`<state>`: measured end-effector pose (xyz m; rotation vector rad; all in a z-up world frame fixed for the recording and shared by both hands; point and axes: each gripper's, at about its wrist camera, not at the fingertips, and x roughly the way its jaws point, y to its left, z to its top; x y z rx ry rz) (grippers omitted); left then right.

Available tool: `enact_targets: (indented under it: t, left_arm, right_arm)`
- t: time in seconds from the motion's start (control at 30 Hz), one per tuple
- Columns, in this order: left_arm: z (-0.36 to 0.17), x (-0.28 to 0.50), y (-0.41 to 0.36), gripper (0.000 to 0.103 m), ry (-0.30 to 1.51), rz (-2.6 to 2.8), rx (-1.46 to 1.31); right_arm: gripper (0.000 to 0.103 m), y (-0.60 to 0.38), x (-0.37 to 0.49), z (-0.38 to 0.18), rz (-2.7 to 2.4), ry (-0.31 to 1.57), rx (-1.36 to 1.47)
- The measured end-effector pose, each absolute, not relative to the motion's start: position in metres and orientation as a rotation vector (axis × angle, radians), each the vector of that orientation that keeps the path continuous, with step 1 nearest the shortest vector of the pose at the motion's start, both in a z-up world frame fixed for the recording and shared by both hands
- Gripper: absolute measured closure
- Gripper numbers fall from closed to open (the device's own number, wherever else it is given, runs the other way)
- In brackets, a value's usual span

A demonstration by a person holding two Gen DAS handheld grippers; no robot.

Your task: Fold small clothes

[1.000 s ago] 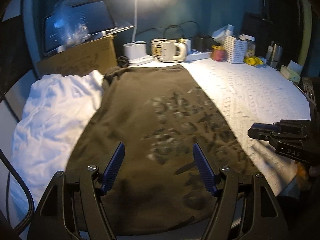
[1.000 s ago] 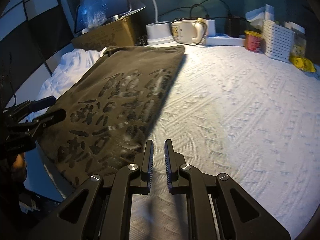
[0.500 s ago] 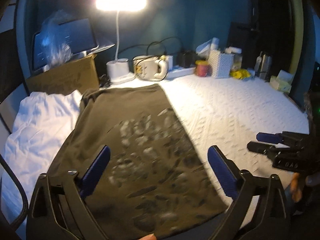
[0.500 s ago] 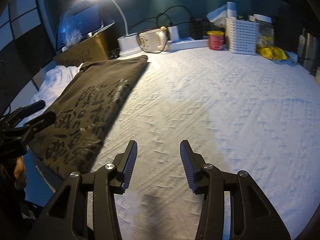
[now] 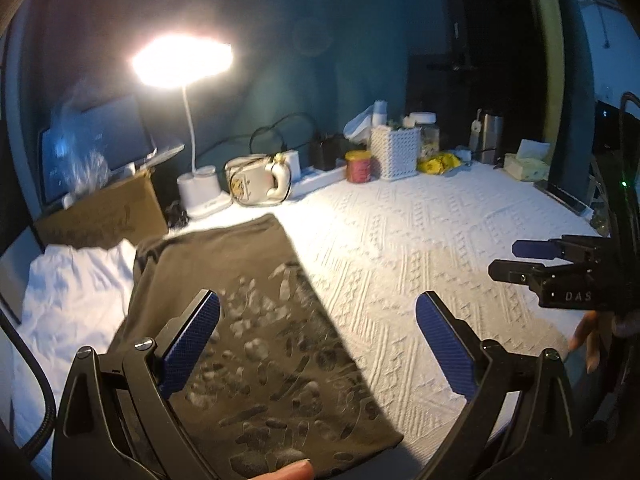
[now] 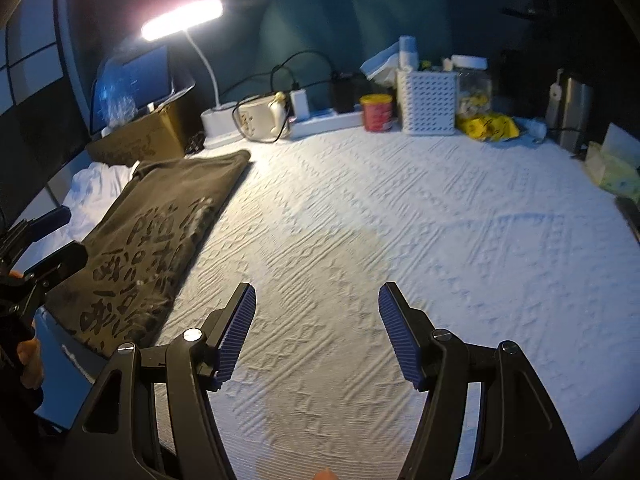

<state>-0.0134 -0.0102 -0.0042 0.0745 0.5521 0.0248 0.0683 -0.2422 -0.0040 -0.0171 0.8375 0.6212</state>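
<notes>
The left gripper (image 5: 318, 340) hangs above the near end of a folded olive-brown T-shirt (image 5: 256, 320) with a pale cracked print, its blue-padded jaws spread wide with nothing between them. The shirt lies flat on the white textured bedspread (image 5: 420, 248), stretching away from the gripper's left finger toward a lit desk lamp (image 5: 182, 62) and a cardboard box (image 5: 104, 212) at the far edge. To the gripper's left, just beside the shirt, sits a rumpled white cloth (image 5: 68, 300).

The right gripper (image 6: 318, 334) hovers over bare bedspread, its jaws opening and empty; the shirt lies off to its left, well apart from its fingers. Straight ahead of it along the far edge stand a cream mug (image 6: 260, 118), a red tin (image 6: 377, 112) and a white perforated basket (image 6: 427, 102).
</notes>
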Motion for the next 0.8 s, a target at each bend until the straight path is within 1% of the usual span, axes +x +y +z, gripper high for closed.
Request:
enact_targets:
  t: [0.57, 0.8]
  left_arm:
    - [0.05, -0.029, -0.012, 0.005, 0.347, 0.021, 0.078]
    - [0.076, -0.033, 0.012, 0.004, 0.326, 0.058, -0.05]
  right_arm:
    - [0.035, -0.276, 0.061, 0.069, 0.533, 0.648, -0.061]
    - [0.035, -0.277, 0.05, 0.101, 0.532, 0.565, -0.058]
